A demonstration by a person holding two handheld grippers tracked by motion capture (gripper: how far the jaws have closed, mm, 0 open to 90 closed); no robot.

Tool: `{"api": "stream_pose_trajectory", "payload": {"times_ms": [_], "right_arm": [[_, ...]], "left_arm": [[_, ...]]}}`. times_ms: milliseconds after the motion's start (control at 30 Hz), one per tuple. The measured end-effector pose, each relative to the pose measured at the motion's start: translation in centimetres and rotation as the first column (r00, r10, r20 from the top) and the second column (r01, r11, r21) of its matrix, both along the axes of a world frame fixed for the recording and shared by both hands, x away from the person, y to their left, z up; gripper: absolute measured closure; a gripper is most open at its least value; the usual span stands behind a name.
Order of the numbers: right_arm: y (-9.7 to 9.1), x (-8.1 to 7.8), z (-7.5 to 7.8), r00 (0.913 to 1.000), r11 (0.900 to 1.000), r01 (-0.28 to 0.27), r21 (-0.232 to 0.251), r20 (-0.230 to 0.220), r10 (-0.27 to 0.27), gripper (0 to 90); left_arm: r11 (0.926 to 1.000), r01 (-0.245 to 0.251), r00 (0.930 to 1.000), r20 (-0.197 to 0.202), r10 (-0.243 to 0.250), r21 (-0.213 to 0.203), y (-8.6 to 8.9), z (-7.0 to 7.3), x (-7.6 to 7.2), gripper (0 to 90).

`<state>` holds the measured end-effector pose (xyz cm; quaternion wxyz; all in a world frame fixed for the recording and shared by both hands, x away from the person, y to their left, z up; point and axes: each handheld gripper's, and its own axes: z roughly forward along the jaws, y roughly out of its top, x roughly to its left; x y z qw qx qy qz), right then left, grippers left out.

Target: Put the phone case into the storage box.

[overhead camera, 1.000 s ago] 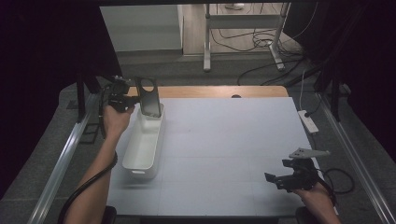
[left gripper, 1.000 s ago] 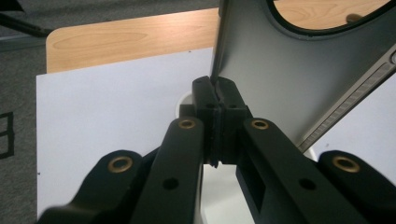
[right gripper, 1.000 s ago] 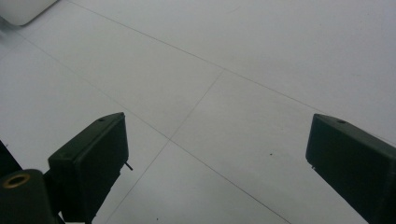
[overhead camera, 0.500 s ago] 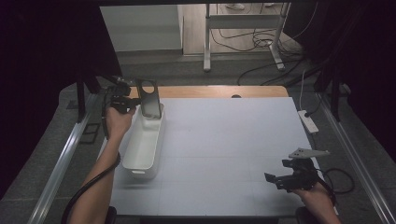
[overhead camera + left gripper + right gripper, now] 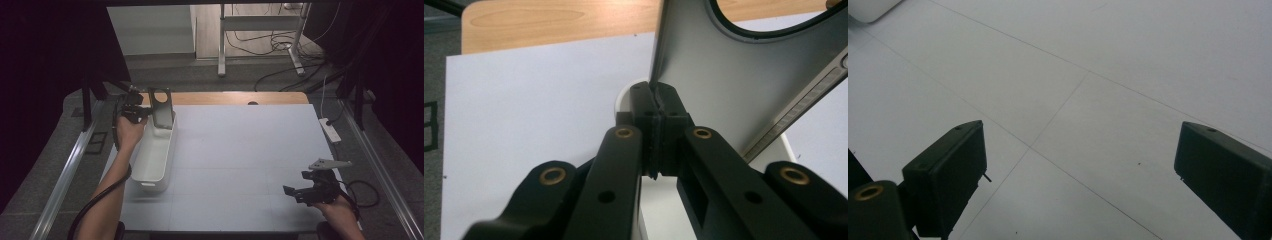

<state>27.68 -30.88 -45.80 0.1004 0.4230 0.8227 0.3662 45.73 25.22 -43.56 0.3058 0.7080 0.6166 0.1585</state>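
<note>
A grey metal plate with a round hole near its top stands upright over the far end of a long white bin. My left gripper is shut on the plate's left edge, coming in from the left. In the left gripper view the two black jaws pinch the plate's thin edge, with the bin's rim just behind them. My right gripper rests low near the table's front right, pointing left. Its jaws stand wide open over the bare white table surface.
A white sheet covers the table, with a strip of wood showing at the far edge. A white power strip lies at the right edge. Metal rails run along both sides, and cables lie on the floor beyond.
The left gripper with the plate has drifted slightly right and lower in the picture, staying over the bin's far end. The right gripper has kept still.
</note>
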Motion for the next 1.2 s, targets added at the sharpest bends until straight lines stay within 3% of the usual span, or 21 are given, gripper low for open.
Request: {"api": "stream_pose_trajectory", "payload": {"times_ms": [100,200,367,500,767,1067,1200], "right_arm": [[0.0,0.0,0.0,1.0,1.0,-0.001,-0.002,-0.002,0.001,7.3],[0.0,0.0,0.0,1.0,1.0,0.0,-0.003,-0.004,0.0,7.4],[0.0,0.0,0.0,1.0,1.0,0.0,-0.005,-0.006,0.0,7.5],[0.1,0.0,0.0,1.0,1.0,0.001,-0.007,-0.006,-0.001,7.6],[0.0,0.0,0.0,1.0,1.0,0.001,-0.008,-0.007,-0.002,7.6],[0.1,0.0,0.0,1.0,1.0,0.001,-0.009,-0.007,-0.001,7.6],[0.0,0.0,0.0,1.0,1.0,0.001,-0.007,-0.007,-0.001,7.5]], "left_arm": [[0.9999,0.012,0.9999,-0.012,-0.012,0.004,-0.1,-0.3,0.1,87.7],[0.9992,0.026,0.9997,-0.002,-0.026,-0.03,0.1,-0.4,0.1,81.3],[0.999,0.039,0.9992,0.01,-0.039,-0.021,0.2,-0.1,0.0,71.3],[0.9978,0.059,0.998,0.023,-0.059,-0.03,0.3,0.0,-0.1,68.8],[0.9917,0.111,0.9925,0.059,-0.107,-0.065,0.4,-0.1,-0.4,51.5],[0.9833,0.136,0.989,0.073,-0.128,-0.121,0.9,0.0,-0.7,41.3],[0.9798,0.155,0.9862,0.08,-0.145,-0.127,1.0,0.0,-1.0,37.6]]}}
